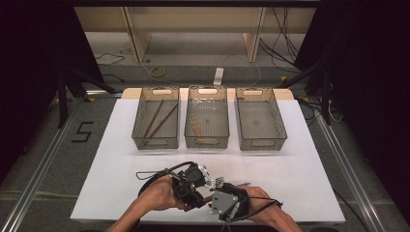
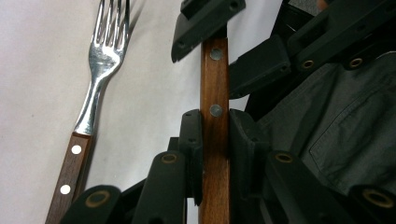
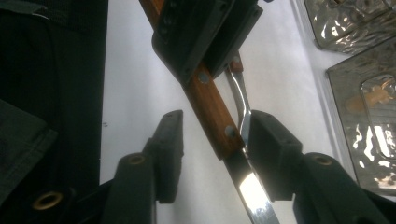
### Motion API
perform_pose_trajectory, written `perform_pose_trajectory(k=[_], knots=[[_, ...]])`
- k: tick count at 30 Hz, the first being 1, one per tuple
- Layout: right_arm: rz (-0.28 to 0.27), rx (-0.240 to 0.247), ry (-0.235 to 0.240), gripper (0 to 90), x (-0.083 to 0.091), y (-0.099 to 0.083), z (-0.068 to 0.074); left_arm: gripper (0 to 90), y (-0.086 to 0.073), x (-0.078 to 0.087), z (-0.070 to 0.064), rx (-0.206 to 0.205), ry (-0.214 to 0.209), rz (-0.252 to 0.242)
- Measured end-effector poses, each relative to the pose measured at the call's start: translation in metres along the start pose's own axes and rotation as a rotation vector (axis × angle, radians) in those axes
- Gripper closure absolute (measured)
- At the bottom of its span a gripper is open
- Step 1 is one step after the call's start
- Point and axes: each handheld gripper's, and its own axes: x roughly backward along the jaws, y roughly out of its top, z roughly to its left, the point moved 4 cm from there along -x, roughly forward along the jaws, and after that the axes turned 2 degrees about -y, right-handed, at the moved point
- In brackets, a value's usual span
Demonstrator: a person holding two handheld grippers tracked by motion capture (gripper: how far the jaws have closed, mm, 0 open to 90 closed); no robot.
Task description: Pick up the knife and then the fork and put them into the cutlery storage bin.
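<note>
Handing over a wooden-handled knife [image 2: 214, 84] at 6 o'clock

Left gripper [image 2: 212, 140] clamps the handle; right gripper [image 3: 212, 140] jaws stand apart around it, probably to take it for the trays [image 1: 207, 140].

spreading across the middle, a white table [image 1: 121, 159]; sitting in a row along its far edge, three clear bins, left bin [image 1: 155, 123] just beside middle bin [image 1: 207, 123], right bin [image 1: 259, 124] close by; lying flat on the near part, a wooden-handled fork [image 2: 88, 112], tines pointing away.
</note>
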Motion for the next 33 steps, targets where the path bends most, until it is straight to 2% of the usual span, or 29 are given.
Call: perform_pose_trajectory(k=[4, 6, 10, 14, 17, 20, 21, 23, 24, 28, 29, 31, 32, 33], knots=[[0.011, 0.014, -0.003, 63.4, -0.001, 0.000, 0.001, 75.1, 0.001, -0.002, 0.001, -0.003, -0.006, 0.009], [0.020, 0.062, 0.005, 66.9, -0.001, -0.001, 0.000, 75.1, 0.001, -0.003, 0.000, -0.002, -0.008, 0.013], [0.029, 0.098, -0.012, 71.2, -0.001, -0.001, 0.003, 75.1, 0.002, -0.003, 0.000, -0.010, -0.015, 0.014], [0.033, 0.139, -0.005, 73.5, 0.001, -0.002, 0.003, 74.8, 0.002, -0.002, 0.000, -0.007, -0.038, -0.001], [0.050, 0.154, 0.004, 77.2, 0.000, -0.004, 0.004, 73.0, 0.003, 0.001, 0.003, 0.006, -0.026, -0.041], [0.050, 0.153, 0.019, 77.8, 0.000, -0.004, 0.005, 71.0, 0.002, 0.002, 0.004, 0.008, -0.035, -0.044], [0.055, 0.162, 0.016, 77.8, 0.000, -0.005, 0.004, 67.9, 0.003, 0.002, 0.004, 0.009, -0.040, -0.048], [0.063, 0.170, 0.023, 77.9, 0.002, -0.007, 0.002, 58.7, 0.003, 0.003, 0.007, 0.025, -0.025, -0.063], [0.060, 0.157, 0.015, 77.9, 0.002, -0.007, 0.001, 53.1, 0.004, 0.004, 0.009, 0.031, -0.016, -0.075], [0.069, 0.132, 0.002, 77.8, 0.005, -0.010, -0.003, 37.4, 0.004, 0.017, 0.014, 0.050, 0.017, -0.163], [0.076, 0.147, 0.005, 77.8, 0.005, -0.011, -0.005, 34.7, 0.003, 0.020, 0.015, 0.055, 0.020, -0.180], [0.078, 0.105, -0.003, 77.8, 0.007, -0.014, -0.008, 30.8, 0.004, 0.027, 0.018, 0.056, 0.037, -0.218], [0.084, 0.111, 0.000, 77.8, 0.008, -0.016, -0.012, 29.1, 0.004, 0.030, 0.018, 0.058, 0.046, -0.239], [0.084, 0.079, -0.006, 77.8, 0.009, -0.018, -0.014, 27.7, 0.004, 0.033, 0.019, 0.055, 0.058, -0.249]])
